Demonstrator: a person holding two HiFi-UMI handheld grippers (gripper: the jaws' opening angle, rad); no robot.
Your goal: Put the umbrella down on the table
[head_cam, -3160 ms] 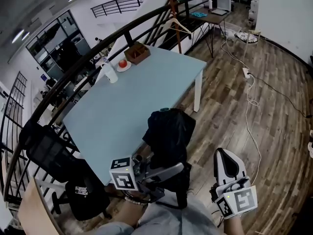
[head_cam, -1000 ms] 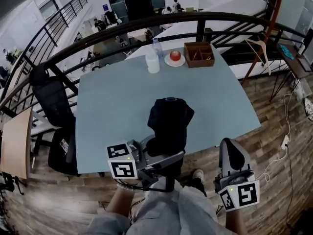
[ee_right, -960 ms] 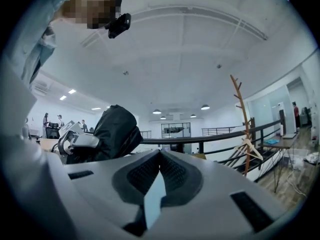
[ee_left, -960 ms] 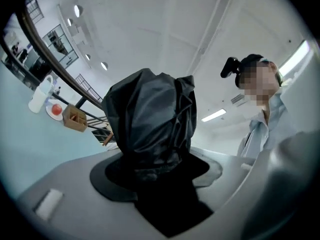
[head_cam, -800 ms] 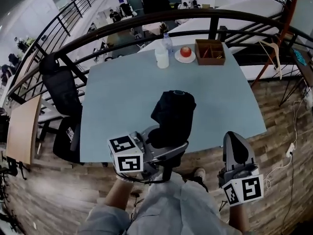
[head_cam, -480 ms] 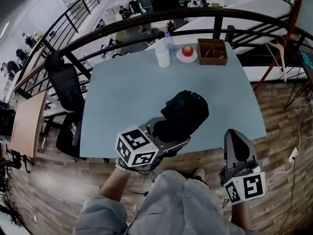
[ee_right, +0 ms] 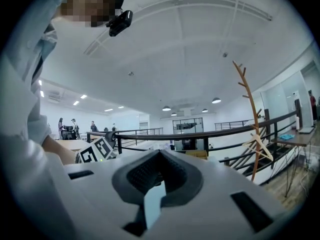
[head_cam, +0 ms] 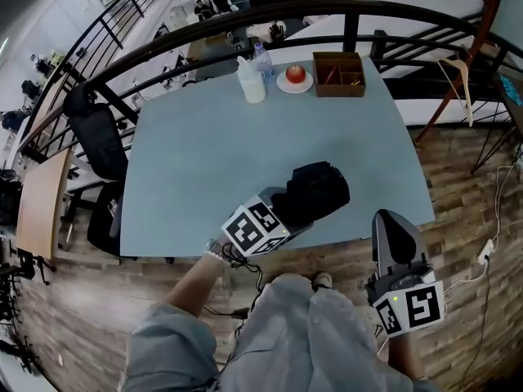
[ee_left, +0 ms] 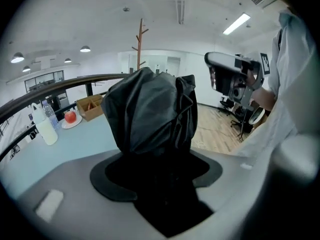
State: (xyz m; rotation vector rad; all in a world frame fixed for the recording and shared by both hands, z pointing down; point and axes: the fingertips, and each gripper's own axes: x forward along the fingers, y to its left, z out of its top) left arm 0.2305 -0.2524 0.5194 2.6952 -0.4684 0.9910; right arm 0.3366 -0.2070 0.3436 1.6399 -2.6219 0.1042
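Umbrella [head_cam: 317, 190], one, in left hand-held gripper [head_cam: 283, 214]

The middle and left of the bench [head_cam: 204, 153] lie bare and can be reached from the near edge. Along the far edge stands a close row: a white bottle [head_cam: 251, 86], a clear bottle [head_cam: 261, 55] just behind it, a plate [head_cam: 283, 86] with an apple [head_cam: 295, 73], and a wooden box [head_cam: 338, 73]. A dark railing [head_cam: 163, 51] curves right behind them. The folded umbrella [head_cam: 317, 193], clamped in the jaws of the left gripper [head_cam: 288, 211], takes up the near right part. An office chair [head_cam: 96, 141] stands off the left edge, and a coat stand [head_cam: 488, 11] beyond the far right corner.
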